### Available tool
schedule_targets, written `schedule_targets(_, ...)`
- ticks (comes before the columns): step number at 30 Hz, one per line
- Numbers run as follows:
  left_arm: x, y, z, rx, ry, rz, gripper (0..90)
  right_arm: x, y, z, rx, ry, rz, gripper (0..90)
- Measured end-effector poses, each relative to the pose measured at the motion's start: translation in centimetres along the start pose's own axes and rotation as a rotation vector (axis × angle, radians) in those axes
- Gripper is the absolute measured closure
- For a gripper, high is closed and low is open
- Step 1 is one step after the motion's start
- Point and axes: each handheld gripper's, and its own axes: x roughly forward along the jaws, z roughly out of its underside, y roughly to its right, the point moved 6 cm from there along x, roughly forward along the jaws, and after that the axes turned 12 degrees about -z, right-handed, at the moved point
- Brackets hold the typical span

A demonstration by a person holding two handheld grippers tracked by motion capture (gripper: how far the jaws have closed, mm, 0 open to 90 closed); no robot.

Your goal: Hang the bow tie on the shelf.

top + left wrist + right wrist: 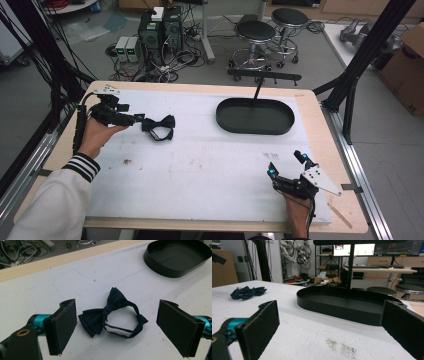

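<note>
From above, the left claw (139,119) lay at the bench's (200,165) left side, just beside a dark bow tie (159,127); the right claw (286,163) rested released near the front right corner. An oval black tray (255,116) sat at the far right.

Along the left claw (117,327), its jaws stood wide apart, the bow tie (110,313) lying flat between them, untouched.

Along the right claw (329,327), released, the tray (342,305) lay ahead.

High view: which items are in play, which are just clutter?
In play, likely: bow tie between the open left gripper pads; oval black tray; right gripper, open, idle.
Clutter: stools, computer towers, cardboard box.
</note>
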Motion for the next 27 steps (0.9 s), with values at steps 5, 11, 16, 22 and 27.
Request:
schedule_targets(5, 0.5, -0.2, 0.2, -0.032, -0.041, 0.022, 17.0, 0.0, 0.0, 0.0, 0.01, 0.001, -0.001, 1.2)
schedule_targets(11, 1.7, -1.0, -0.5, -0.088, -0.089, 0.015, 18.9, 0.0, 0.1, 0.0, 0.019, 0.004, -0.001, 1.2)
schedule_targets(16, 2.8, -1.2, -0.3, -0.143, -0.102, 0.049, 20.1, 0.0, 0.2, 0.0, 0.017, 0.003, 0.002, 1.2)
schedule_targets(22, 4.1, -1.1, -0.7, -0.061, -0.169, 0.039, 20.1, 0.0, 0.2, 0.0, 0.016, 0.002, 0.003, 1.2)
schedule_targets(27, 5.0, -1.4, -0.7, -0.061, -0.187, 0.032, 20.2, 0.0, 0.2, 0.0, 0.02, 0.001, 0.002, 1.2)
